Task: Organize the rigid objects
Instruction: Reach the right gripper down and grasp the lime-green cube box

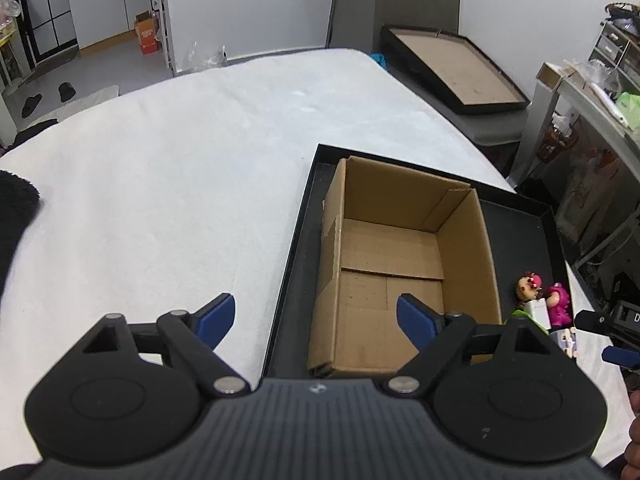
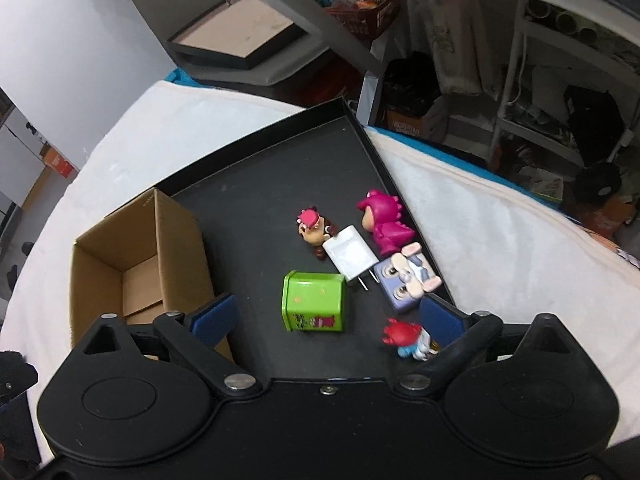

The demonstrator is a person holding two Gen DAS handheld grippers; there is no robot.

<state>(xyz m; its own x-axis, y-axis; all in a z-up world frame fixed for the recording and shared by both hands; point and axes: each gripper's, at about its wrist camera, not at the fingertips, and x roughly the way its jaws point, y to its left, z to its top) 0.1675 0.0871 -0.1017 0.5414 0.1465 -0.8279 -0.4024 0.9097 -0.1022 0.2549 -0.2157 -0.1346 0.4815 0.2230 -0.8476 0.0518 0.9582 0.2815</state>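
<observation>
The things to be sorted lie loose on the floor of a shallow black tray [image 2: 240, 184] on the white-covered tabletop [image 1: 168, 168], clustered toward the tray's right side: a green tin box [image 2: 314, 302] nearest the middle, a white plug charger [image 2: 351, 255] with its prongs pointing toward the camera, a brown figurine with a pink bow [image 2: 311, 228], a pink dinosaur figurine [image 2: 384, 224], a lilac rabbit-faced block [image 2: 406, 280] and a small red-haired figurine [image 2: 404, 338] close to the right gripper [image 2: 326, 316]. All look small, hard and probably light; the glossy figurines have rounded, uneven shapes that could twist or squirt out of a pinch, so the torso is likely the safest hold, while the tin and the charger offer flat opposite faces that should sit squarely between the pads. The tin's thin walls may dent under a hard squeeze. Left of the cluster, inside the same tray, stands an open cardboard box [image 1: 400, 248], empty as far as its visible floor shows, the likely place for them. The right gripper hangs above the cluster with jaws spread wide and nothing between them; the left gripper [image 1: 316, 316] hovers at the box's near edge, jaws likewise apart and empty.
</observation>
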